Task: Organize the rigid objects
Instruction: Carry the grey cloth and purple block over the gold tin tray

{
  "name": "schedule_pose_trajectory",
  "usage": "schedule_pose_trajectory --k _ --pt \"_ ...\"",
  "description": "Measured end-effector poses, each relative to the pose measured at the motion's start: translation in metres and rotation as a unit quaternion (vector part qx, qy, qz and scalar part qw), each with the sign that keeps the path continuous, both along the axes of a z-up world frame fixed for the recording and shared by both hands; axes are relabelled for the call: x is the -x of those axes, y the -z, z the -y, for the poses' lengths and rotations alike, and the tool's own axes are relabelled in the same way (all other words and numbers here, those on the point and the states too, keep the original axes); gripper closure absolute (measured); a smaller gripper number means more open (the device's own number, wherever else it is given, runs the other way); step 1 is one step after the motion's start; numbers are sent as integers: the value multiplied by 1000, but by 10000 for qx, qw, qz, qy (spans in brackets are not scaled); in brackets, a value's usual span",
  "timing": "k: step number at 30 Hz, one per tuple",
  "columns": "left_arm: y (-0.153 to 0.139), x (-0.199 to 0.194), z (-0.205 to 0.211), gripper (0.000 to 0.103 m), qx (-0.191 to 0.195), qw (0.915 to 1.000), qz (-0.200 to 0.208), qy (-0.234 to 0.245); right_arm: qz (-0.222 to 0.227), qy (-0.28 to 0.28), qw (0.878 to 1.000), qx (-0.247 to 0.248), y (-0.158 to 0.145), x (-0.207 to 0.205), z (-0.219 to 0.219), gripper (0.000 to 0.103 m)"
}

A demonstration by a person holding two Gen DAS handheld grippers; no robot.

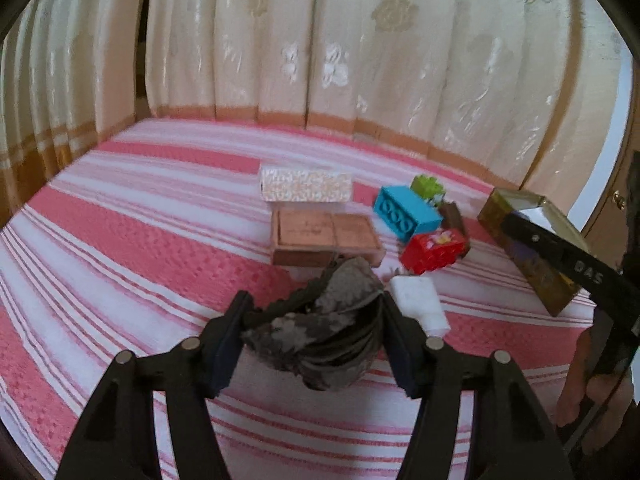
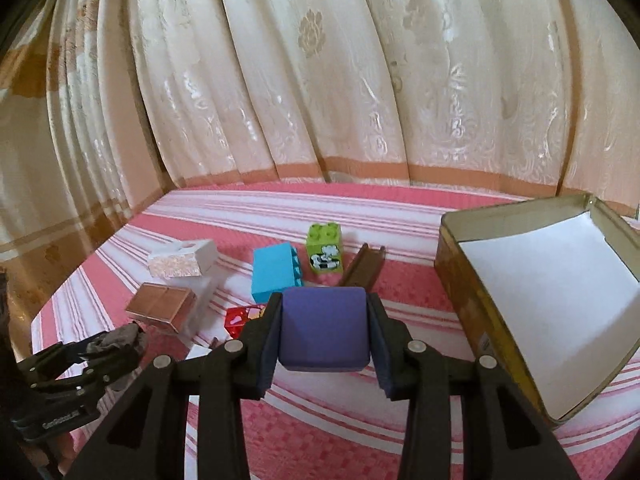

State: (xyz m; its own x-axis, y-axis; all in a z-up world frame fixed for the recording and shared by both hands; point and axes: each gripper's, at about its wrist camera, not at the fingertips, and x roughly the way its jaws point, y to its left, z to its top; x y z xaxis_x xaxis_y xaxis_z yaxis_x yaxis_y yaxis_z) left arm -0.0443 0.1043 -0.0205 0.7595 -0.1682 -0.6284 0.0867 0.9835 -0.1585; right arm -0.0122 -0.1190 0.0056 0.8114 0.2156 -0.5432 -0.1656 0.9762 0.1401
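Observation:
My left gripper (image 1: 314, 330) is shut on a dark grey, rough, shell-like object (image 1: 324, 328) held above the striped bed. My right gripper (image 2: 324, 332) is shut on a purple block (image 2: 323, 330), just left of an open gold tin (image 2: 452, 248) lined with white paper. On the bed lie a blue brick (image 1: 404, 212) (image 2: 274, 274), a green brick (image 1: 428, 186) (image 2: 325, 252), a red brick (image 1: 434, 250) (image 2: 238, 318), a copper-coloured box (image 1: 324, 236) (image 2: 160, 306), a glittery white box (image 1: 306, 186) (image 2: 182, 262) and a white block (image 1: 420, 302).
A brown rail-like piece (image 2: 362, 266) lies by the green brick. The tin also shows in the left wrist view (image 1: 532, 248), partly behind my right gripper's arm. Cream curtains (image 2: 320, 80) hang close behind the pink striped bedcover (image 1: 120, 240).

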Motion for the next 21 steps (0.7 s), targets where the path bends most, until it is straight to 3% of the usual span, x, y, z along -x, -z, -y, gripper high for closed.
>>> schedule_pose_trajectory --k 7,11,15,21 --pt "-33 9 6 41 34 9981 619 26 283 -24 9990 -345 -14 8 11 61" --pt "-43 6 19 41 -44 9970 774 76 510 155 9982 -268 -21 13 16 61" --pt "-48 3 36 41 -47 9961 857 182 885 814 9927 101 -31 21 28 60" --pt "-57 -6 74 41 -84 9943 961 448 1064 1562 9808 488 -39 27 60 60"
